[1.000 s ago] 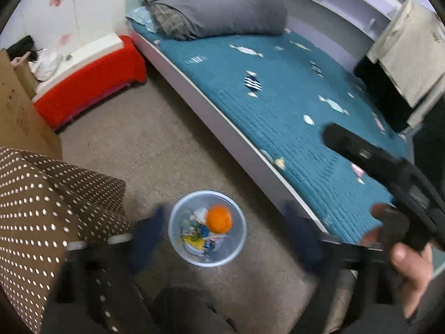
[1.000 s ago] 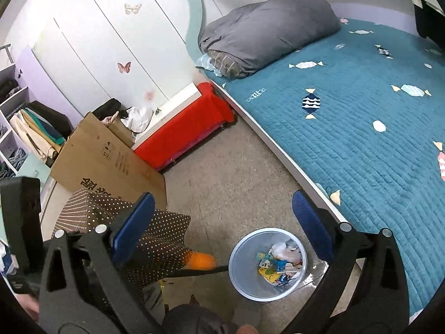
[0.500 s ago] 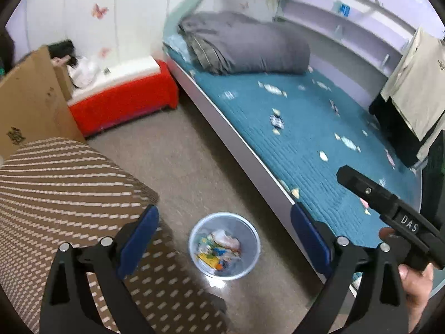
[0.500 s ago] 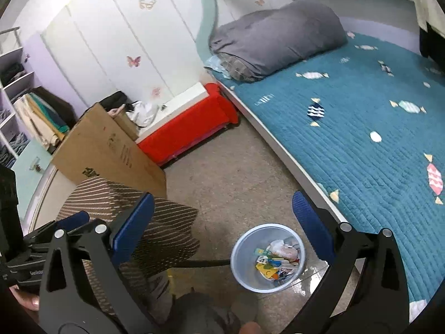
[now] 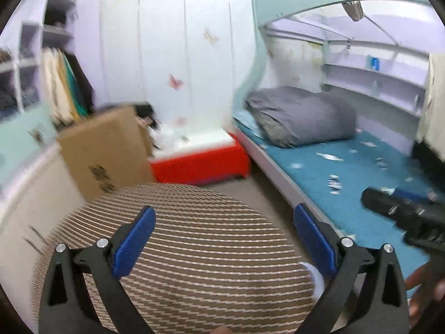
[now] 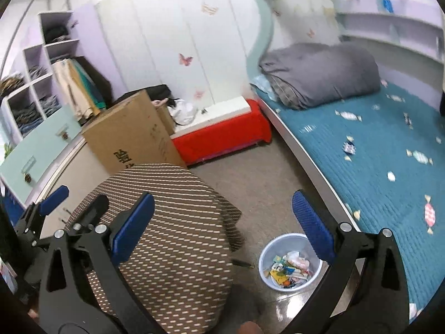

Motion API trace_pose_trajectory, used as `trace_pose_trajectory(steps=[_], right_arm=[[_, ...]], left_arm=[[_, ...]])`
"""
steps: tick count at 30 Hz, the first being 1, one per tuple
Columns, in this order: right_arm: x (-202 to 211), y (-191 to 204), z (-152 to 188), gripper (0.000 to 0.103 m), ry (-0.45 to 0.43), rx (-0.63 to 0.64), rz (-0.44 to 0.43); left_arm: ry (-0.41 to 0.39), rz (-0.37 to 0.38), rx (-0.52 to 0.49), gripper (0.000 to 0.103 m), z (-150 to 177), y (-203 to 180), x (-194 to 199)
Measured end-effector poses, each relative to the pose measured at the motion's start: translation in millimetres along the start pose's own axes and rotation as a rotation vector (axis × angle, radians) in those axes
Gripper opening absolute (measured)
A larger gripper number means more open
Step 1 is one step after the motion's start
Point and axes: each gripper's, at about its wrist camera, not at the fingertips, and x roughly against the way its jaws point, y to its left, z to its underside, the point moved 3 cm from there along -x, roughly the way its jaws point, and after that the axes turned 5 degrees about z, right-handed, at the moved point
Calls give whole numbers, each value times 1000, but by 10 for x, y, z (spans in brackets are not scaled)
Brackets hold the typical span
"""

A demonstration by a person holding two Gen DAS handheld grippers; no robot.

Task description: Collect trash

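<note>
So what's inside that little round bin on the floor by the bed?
The bin holds a jumble of crumpled wrappers, white, yellow, blue and pinkish. They cover its bottom, so anything underneath is hidden. In the left wrist view the spotted table covers nearly all of the bin.

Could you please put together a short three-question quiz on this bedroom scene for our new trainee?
1. True or false: the pale blue plastic trash bin on the floor already holds wrappers.
2. Which object stands between the brown cardboard box and the teal-quilted bed? A) a green chair B) a low red fabric bench C) a metal ladder
3. Fill in: both the left gripper and the right gripper have their blue-padded fingers ____ and hold nothing.

Key: 1 true; 2 B; 3 open. The bin sits on the floor between the round brown striped table and the bed.
</note>
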Motion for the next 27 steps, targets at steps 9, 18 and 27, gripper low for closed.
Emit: trace_pose_trajectory(steps=[9, 18, 27], right_arm=[[554, 645, -77, 97, -112, 106, 6], [850, 1002, -81, 97, -196, 193, 8], [951, 1126, -105, 97, -238, 219, 13]], left_arm=[[-43, -107, 134, 97, 6, 693, 684], [-95, -157, 199, 97, 64, 1003, 1165], [-143, -177, 226, 98, 69, 1048, 1392]])
